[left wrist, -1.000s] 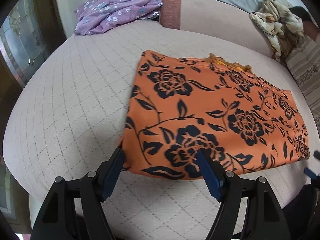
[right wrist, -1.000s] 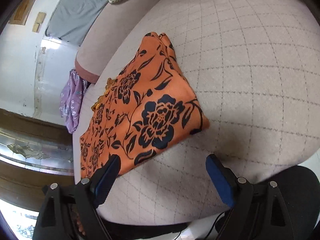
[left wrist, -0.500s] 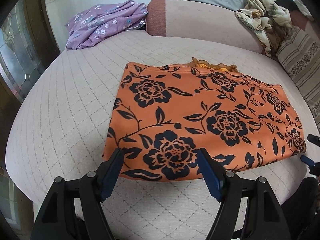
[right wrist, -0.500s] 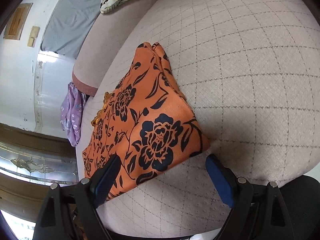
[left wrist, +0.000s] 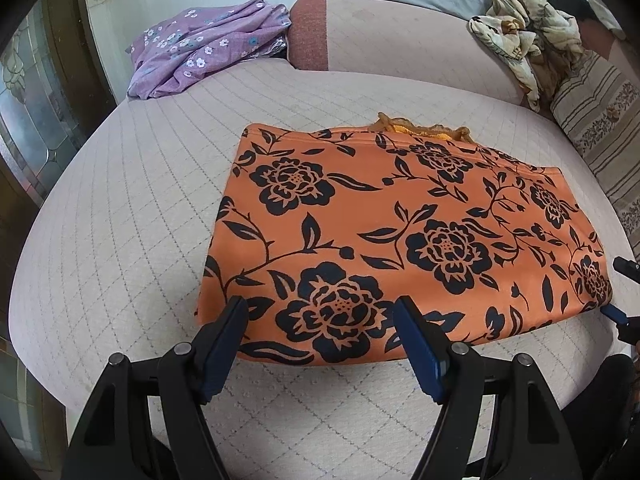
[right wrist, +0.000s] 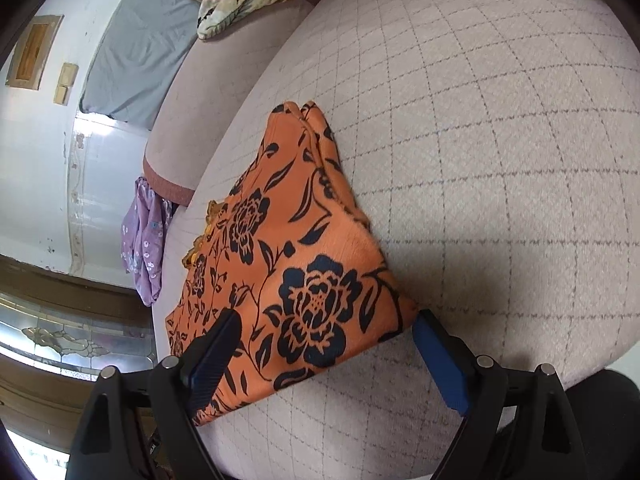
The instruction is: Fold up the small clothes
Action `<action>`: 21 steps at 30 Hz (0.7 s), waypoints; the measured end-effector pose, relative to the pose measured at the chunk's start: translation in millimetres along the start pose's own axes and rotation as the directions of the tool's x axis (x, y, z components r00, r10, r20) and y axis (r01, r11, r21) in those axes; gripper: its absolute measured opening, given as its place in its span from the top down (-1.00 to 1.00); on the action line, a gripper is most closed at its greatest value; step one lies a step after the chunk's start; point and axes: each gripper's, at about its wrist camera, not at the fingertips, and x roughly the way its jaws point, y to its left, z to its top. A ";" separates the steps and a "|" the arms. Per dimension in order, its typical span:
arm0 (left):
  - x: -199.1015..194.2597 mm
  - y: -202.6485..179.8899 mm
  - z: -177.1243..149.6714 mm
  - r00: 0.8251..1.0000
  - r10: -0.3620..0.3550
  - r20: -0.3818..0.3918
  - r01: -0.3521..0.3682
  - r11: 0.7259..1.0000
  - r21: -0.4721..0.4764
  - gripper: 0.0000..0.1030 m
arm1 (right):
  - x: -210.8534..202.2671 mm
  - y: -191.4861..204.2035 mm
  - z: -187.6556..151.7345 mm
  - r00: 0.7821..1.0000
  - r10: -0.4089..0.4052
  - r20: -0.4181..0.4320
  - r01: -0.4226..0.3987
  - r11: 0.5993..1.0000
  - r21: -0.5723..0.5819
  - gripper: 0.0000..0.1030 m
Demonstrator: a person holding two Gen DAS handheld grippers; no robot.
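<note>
Orange black-flowered cloth [left wrist: 400,236] lay flat on quilted beige cushion [left wrist: 120,240]. I had left gripper [left wrist: 320,344] and right gripper [right wrist: 324,352] spread wide, empty — straddling near edge, likely for next fold.

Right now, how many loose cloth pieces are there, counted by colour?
Orange with black flowers: 1, the folded garment on the quilted sofa seat.
Purple with small flowers: 1, the crumpled cloth at the far corner.
Cream and brown print: 1, the bundled cloth on the backrest.
Total: 3.
</note>
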 end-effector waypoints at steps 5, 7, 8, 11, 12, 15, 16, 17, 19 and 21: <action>4.5 -13.0 8.4 1.000 -0.020 0.004 0.020 1.000 0.024 -0.47 | 1.1 1.5 4.3 1.000 0.007 0.015 -0.006 0.999 -0.052 -0.59; 9.3 -23.2 13.7 1.000 -0.024 0.003 0.024 0.999 0.047 -0.47 | 4.6 3.5 5.3 1.000 -0.031 -0.001 0.031 0.995 -0.096 -0.04; 12.3 -30.1 16.7 1.000 -0.026 0.000 0.026 0.998 0.059 -0.47 | 6.9 2.9 6.0 0.998 -0.054 -0.015 0.052 0.992 -0.111 0.42; 18.7 -50.9 26.2 0.999 -0.034 0.002 0.033 0.995 0.090 -0.47 | 7.1 -0.4 8.0 0.996 -0.088 -0.028 0.083 0.985 -0.151 0.60; 19.4 -57.3 29.3 0.999 -0.041 0.010 0.039 0.995 0.097 -0.47 | 5.3 1.1 7.4 0.994 -0.109 -0.021 0.103 0.979 -0.177 0.60; 24.1 -73.5 35.0 0.997 -0.070 0.026 0.067 0.992 0.104 -0.48 | 3.0 4.6 5.1 0.989 -0.139 -0.056 0.121 0.961 -0.247 0.49; 33.3 -79.7 35.4 0.995 -0.096 0.010 0.095 0.990 0.105 -0.55 | 0.6 4.5 4.9 0.987 -0.150 -0.063 0.128 0.956 -0.263 0.26; 42.6 -82.1 34.1 0.994 -0.109 -0.008 0.109 0.989 0.105 -0.56 | -5.4 3.7 5.4 0.984 -0.167 -0.054 0.145 0.948 -0.283 -0.21; 68.7 -85.2 27.5 0.995 -0.055 -0.080 0.063 0.992 0.112 -0.57 | -23.1 2.2 9.3 0.984 -0.180 0.005 0.173 0.936 -0.305 -0.59; 69.6 -85.4 22.0 0.998 -0.051 -0.038 0.055 0.992 0.110 -0.61 | -44.3 0.5 22.0 0.985 -0.153 0.073 0.168 0.941 -0.294 -0.59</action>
